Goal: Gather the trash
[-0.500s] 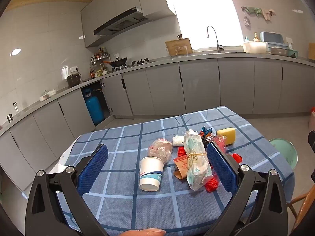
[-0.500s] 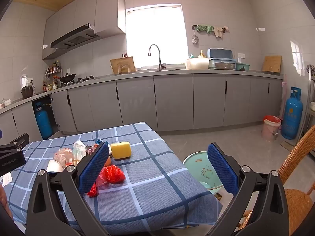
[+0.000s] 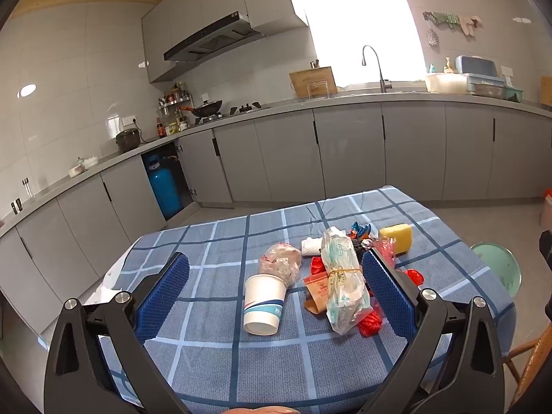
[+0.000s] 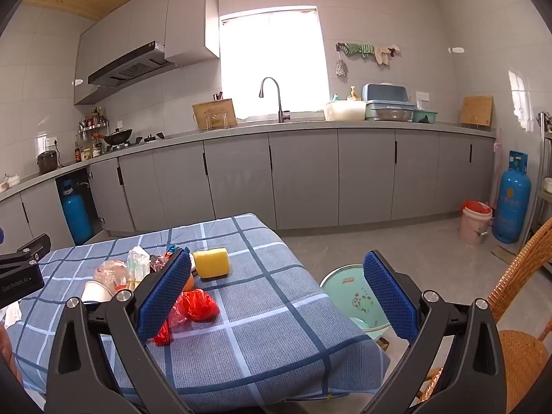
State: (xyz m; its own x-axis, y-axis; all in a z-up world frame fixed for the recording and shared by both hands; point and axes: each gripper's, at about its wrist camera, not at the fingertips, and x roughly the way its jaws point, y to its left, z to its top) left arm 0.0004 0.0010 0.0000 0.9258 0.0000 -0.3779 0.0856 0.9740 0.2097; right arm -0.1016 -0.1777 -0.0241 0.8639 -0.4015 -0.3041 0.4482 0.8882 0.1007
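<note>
**Both grippers wide and empty above the littered table**

The blue checked tablecloth fills the lower middle of the left wrist view. Its far edge runs across the frame's centre and its right edge drops off at lower right, beside the pale green plastic basin on the floor. The trash sits bunched right of centre: a white paper cup with blue stripes lying on its side, a crumpled clear plastic bag just behind it, a long clear bag tied with a rubber band over a brown paper packet, red plastic scraps beside that, and a yellow rectangular sponge farther back. The cloth left of the cup and along the bottom is bare.

The left gripper hovers with its blue pads spread wide, holding nothing (the cup and tied bag show in the gap, untouched). In the right wrist view the right gripper is equally wide and empty, over the table's right corner, with the basin and grey floor at lower right and a wicker chair at the edge.

Against the earlier frames, nothing on the table has shifted and both grippers keep much the same place.
</note>
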